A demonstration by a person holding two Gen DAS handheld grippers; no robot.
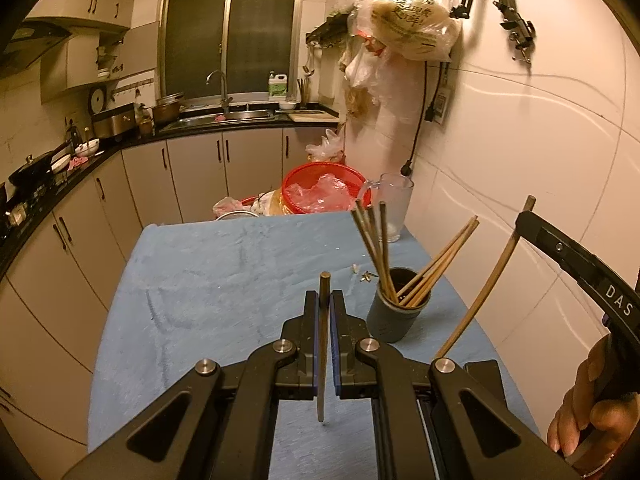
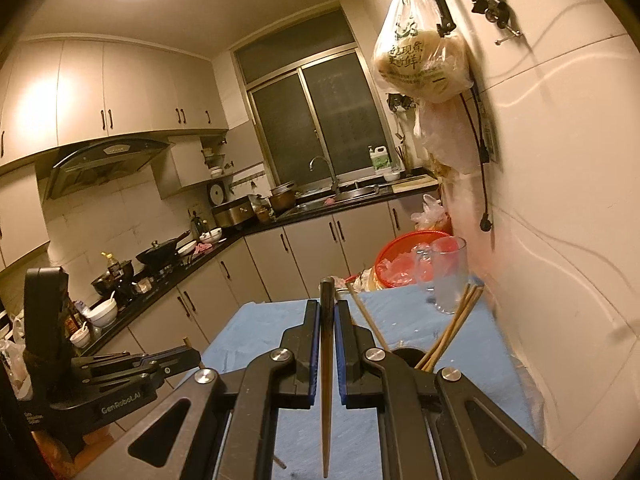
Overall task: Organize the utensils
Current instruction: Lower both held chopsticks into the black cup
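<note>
Both tools carry one chopstick each, clear of the blue tablecloth. Left gripper: jaws pressed together on a chopstick, stick upright between the pads, top end just above the tips. Right gripper: same config, pinching its own chopstick, long tail hanging below the pads. Target: dark holder cup on the table's right side near the wall, already holding several chopsticks fanned out left and right. Recommended procedure: insert one stick at a time, since the two tools will likely crowd over one small rim. Bring the lower end over the free gap in the cup mouth, approx vertical, lower until the tip is inside, then release. Avoid striking the leaning sticks; the cup may tip. Glass mug stands behind the cup; keep clear.
</note>
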